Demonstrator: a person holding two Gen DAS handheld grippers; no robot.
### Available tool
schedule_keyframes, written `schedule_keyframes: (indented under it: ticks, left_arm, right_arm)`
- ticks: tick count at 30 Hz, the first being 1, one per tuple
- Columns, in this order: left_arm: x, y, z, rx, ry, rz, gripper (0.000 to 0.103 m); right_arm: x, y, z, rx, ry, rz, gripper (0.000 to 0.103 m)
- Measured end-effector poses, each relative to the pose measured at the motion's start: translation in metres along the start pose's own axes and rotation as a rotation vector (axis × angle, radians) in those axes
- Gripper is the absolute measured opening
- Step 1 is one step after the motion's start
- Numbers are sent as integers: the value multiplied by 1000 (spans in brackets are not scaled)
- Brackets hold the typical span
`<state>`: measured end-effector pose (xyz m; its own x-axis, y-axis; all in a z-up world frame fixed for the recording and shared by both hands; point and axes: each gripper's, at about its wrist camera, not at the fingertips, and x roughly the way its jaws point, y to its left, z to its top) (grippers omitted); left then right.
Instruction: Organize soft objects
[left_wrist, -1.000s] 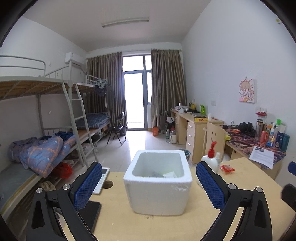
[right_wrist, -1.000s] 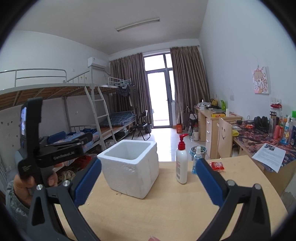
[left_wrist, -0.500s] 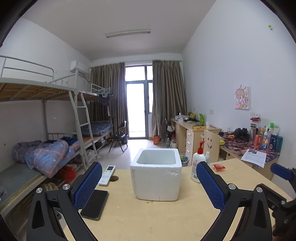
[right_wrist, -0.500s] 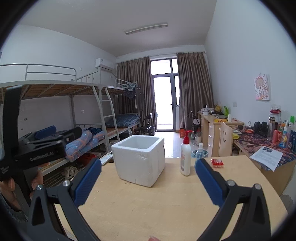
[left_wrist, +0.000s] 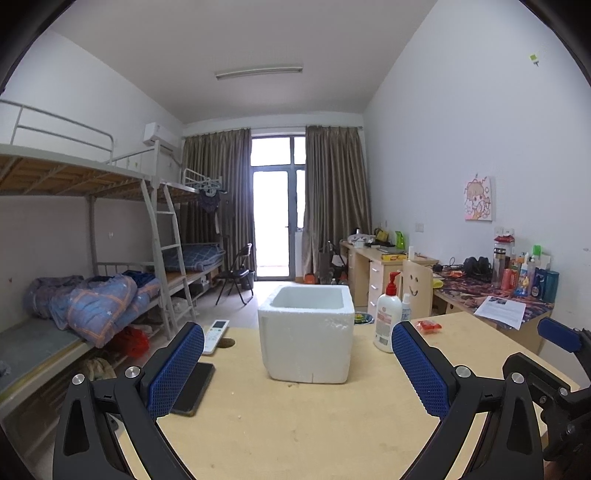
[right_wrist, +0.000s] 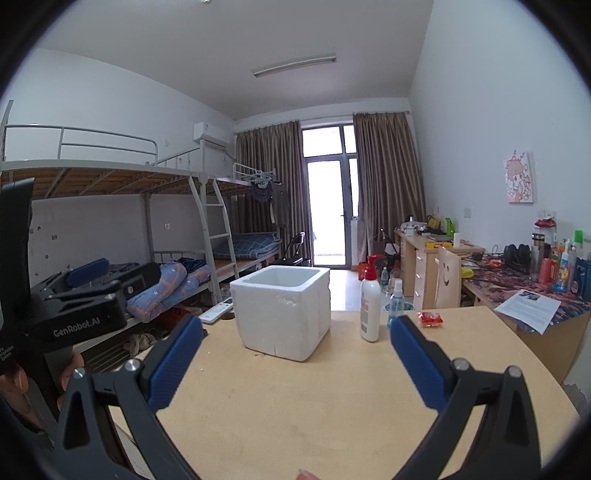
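Note:
A white foam box (left_wrist: 304, 332) (right_wrist: 284, 310) stands open-topped on the wooden table (left_wrist: 295, 424) (right_wrist: 314, 406). Its walls hide whatever is inside. My left gripper (left_wrist: 297, 332) is open with nothing between its blue pads, held back from the box's near side. My right gripper (right_wrist: 295, 325) is also open and empty, a little to the right of the left one. In the right wrist view the left gripper's body (right_wrist: 88, 295) shows at the left with a hand on it. No soft object is visible on the table.
A lotion pump bottle (left_wrist: 387, 325) (right_wrist: 369, 310), a small spray bottle (right_wrist: 396, 301) and a red packet (left_wrist: 428, 325) (right_wrist: 429, 318) sit right of the box. A remote (left_wrist: 216, 332) and a dark phone (left_wrist: 194, 387) lie on the left. Bunk beds stand beyond the left edge.
Both grippers have drawn back from the foam box and levelled out. The left view no longer looks down into the box. Both stay open.

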<state>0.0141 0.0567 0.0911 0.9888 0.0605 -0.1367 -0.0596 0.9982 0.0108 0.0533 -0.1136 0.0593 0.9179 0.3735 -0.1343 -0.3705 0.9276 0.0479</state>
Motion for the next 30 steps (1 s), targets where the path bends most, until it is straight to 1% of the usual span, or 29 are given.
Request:
schedule_keyframes:
  ticks: [4,7,12,16,20,30]
  left_arm:
    - [-4,0,-16,-15,-2,-5,102]
    - [-10,-2,-28,-20,-32,9,102]
    - [-12,-1,-39,-50,-46,15,102]
    - [-14,-2,-50,-49,-58,26,102]
    - [-13,-5,-59,-36,-51,13,102]
    - [-3,0,-74,-53,-23,36,102]
  right_arm:
    - [2,-1,-9,2,-13,4,103]
    - [3,-2,-18,1,-11,8,103]
    - [6,-4,-31,10,9,28,103]
    - [7,-2,-41,5,21,37,103]
    - [8,1,-49,2,26,34,103]
    - [-1,2,-57,-12,-10,-3,103]
